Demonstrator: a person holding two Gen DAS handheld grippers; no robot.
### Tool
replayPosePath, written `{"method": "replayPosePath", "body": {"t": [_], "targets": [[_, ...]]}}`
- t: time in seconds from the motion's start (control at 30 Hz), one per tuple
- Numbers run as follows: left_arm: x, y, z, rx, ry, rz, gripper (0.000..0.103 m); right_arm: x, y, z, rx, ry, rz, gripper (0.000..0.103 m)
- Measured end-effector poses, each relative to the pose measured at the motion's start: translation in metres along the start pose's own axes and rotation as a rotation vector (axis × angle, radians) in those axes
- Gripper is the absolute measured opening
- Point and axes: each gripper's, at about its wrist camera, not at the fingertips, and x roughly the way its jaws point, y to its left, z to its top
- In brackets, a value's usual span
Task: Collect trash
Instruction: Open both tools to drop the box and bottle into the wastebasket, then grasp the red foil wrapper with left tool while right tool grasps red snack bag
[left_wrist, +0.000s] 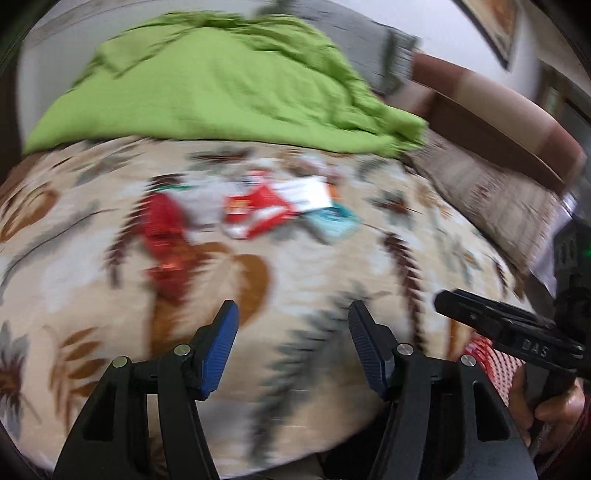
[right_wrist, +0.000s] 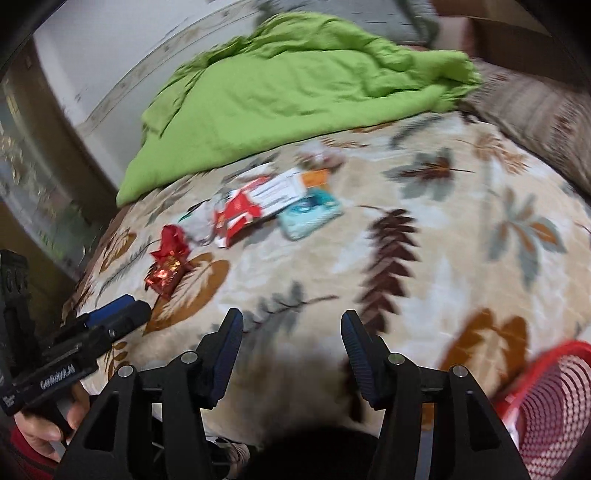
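Several pieces of trash lie on the leaf-patterned bedspread (left_wrist: 332, 280): a crumpled red foil wrapper (left_wrist: 166, 236) (right_wrist: 168, 262), a red and white packet (left_wrist: 255, 214) (right_wrist: 240, 214), a white carton (left_wrist: 306, 192) (right_wrist: 284, 192) and a teal packet (left_wrist: 334, 219) (right_wrist: 310, 214). My left gripper (left_wrist: 292, 321) (right_wrist: 129, 308) hangs open over the near part of the bed, short of the red wrapper, with nothing between its blue pads. My right gripper (right_wrist: 291, 328) (left_wrist: 448, 302) is open and empty too, to the right of the left one. Both views are blurred.
A rumpled green blanket (left_wrist: 221, 85) (right_wrist: 295, 92) lies beyond the trash. A patterned pillow (right_wrist: 546, 110) and a brown headboard (left_wrist: 498, 122) are at the right. A red mesh basket (right_wrist: 554, 398) (left_wrist: 491, 358) stands near my right gripper. A hand (right_wrist: 40, 428) holds the left gripper.
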Motion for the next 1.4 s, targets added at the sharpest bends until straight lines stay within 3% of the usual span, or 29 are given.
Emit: {"method": "replayPosePath", "body": {"t": [0.13,0.27,0.53,0.67,0.73,0.77,1.03,1.17,1.23,1.4], "targets": [[0.001,0.049,0.007,-0.124,-0.026,0.060,0.061,0.024,0.017,0.007,-0.040,0.011,-0.004,0.060],[0.014,0.076,0.015,-0.180,-0.023,0.125,0.061,0.035,0.019,0.010,-0.019,0.020,0.017,0.060],[0.071,0.082,0.038,-0.197,0.057,0.148,0.060,0.034,0.003,0.009,0.052,0.027,0.055,0.060],[0.096,0.075,0.041,-0.161,0.098,0.164,0.047,0.034,-0.001,0.009,0.072,0.029,0.057,0.060],[0.104,0.075,0.040,-0.150,0.113,0.176,0.032,0.036,0.000,0.009,0.069,0.035,0.057,0.060],[0.106,0.075,0.038,-0.149,0.121,0.176,0.032,0.036,0.000,0.009,0.065,0.036,0.055,0.060],[0.071,0.076,0.024,-0.149,0.077,0.091,0.031,0.042,0.011,0.011,0.030,0.065,0.045,0.060],[0.042,0.083,0.018,-0.154,0.022,0.070,0.031,0.049,0.025,0.017,-0.004,0.068,0.083,0.060],[0.031,0.093,0.018,-0.178,-0.008,0.084,0.031,0.054,0.036,0.022,-0.022,0.067,0.102,0.061],[0.016,0.129,0.017,-0.263,-0.050,0.202,0.031,0.085,0.078,0.039,-0.045,0.103,0.209,0.069]]}}
